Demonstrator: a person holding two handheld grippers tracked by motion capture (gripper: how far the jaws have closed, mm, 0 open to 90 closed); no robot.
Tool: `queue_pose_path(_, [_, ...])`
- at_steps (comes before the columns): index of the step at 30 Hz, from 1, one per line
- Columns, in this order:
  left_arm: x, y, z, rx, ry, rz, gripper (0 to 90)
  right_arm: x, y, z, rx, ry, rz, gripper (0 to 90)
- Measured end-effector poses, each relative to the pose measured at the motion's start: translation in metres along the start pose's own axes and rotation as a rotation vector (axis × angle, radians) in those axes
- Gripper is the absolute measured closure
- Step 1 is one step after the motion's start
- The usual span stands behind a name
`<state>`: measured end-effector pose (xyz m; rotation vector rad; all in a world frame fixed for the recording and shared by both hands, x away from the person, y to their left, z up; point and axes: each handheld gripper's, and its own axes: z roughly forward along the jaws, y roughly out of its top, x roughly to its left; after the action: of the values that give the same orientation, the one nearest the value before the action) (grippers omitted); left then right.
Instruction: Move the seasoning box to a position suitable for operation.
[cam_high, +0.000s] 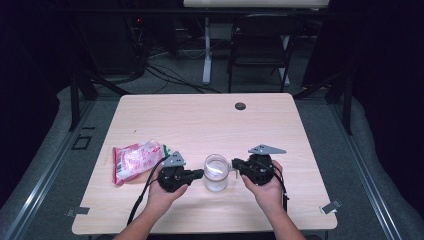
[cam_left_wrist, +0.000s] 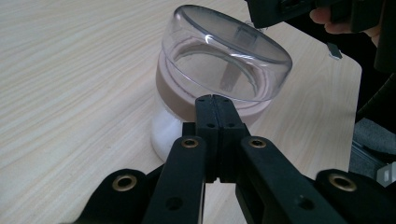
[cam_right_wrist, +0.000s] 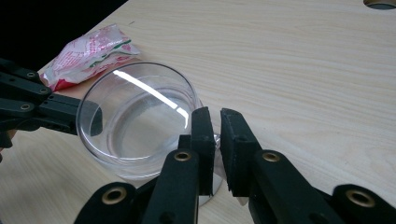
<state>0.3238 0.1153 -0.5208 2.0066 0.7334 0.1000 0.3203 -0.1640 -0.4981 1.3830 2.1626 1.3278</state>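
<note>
- Clear glass jar (cam_high: 216, 172) stands upright near the table (cam_high: 200, 120) front edge, between the two grippers.
- Left gripper (cam_left_wrist: 215, 100): jaws pressed together, tips at the jar's side.
- Right gripper (cam_right_wrist: 217, 126): jaws slightly apart, around the jar's handle, not clamped.
- Red-and-white snack packet (cam_high: 135, 159) lies left of the jar.

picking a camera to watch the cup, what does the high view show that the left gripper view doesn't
High view: the red and white packet left of the left gripper, the whole table, a chair beyond it. Left gripper view: that gripper's jaws pressed together against the clear cup's near wall, and a brownish band below its rim. Both: the cup and the right gripper.
</note>
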Motion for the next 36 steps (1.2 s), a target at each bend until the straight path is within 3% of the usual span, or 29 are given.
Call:
queue_pose_path(13, [-0.001,0.002,0.000,-0.007,0.004,0.000,90.0,0.002,-0.001,-0.002,0.010,-0.014,-0.028,81.4])
queue_pose_path(19, [-0.002,0.006,0.000,-0.013,0.006,0.003,90.0,0.010,-0.001,-0.006,0.028,-0.017,-0.090,76.0])
queue_pose_path(24, [-0.004,0.012,-0.001,-0.027,0.010,0.004,90.0,0.018,-0.001,-0.010,0.041,0.024,-0.134,67.0])
queue_pose_path(28, [-0.007,0.017,-0.002,-0.033,0.014,0.017,90.0,0.024,-0.001,-0.014,0.045,0.028,-0.166,59.8])
queue_pose_path(36, [-0.008,0.023,-0.001,-0.040,0.018,0.005,83.4,0.032,-0.002,-0.017,0.035,0.031,-0.231,50.4])
